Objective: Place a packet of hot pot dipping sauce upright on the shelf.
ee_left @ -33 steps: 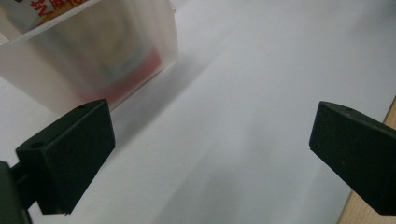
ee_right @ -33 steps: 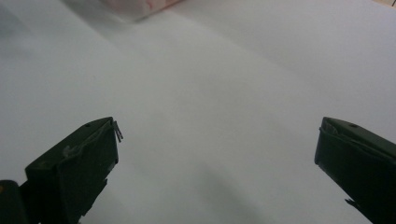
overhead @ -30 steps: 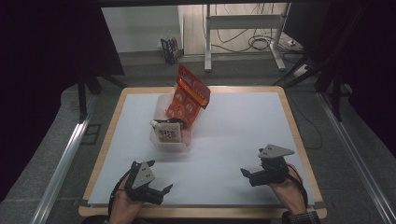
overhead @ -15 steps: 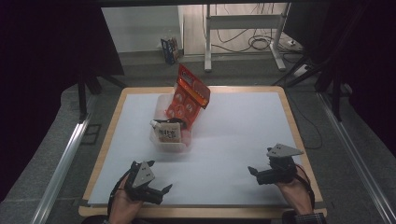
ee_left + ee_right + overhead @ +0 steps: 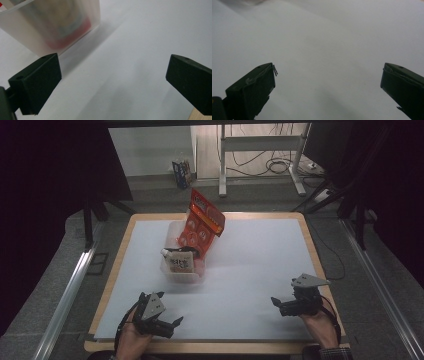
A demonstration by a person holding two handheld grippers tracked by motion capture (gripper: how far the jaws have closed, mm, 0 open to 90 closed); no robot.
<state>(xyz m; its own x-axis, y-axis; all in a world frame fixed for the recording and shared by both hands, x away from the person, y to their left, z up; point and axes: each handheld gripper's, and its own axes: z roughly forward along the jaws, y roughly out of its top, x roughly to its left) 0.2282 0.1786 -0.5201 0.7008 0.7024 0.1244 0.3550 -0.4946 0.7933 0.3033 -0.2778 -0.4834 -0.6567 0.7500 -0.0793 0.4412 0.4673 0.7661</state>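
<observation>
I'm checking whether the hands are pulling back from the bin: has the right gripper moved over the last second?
Yes. In the high view the right gripper has slid back toward the person and outward, nearer the table's right wooden edge, farther from the clear bin.

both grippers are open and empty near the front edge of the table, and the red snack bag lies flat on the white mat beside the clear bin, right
Not quite. In the high view the red snack bag stands tilted in the clear bin, not flat on the white mat. The left gripper and right gripper are indeed open and empty near the front edge.
</observation>
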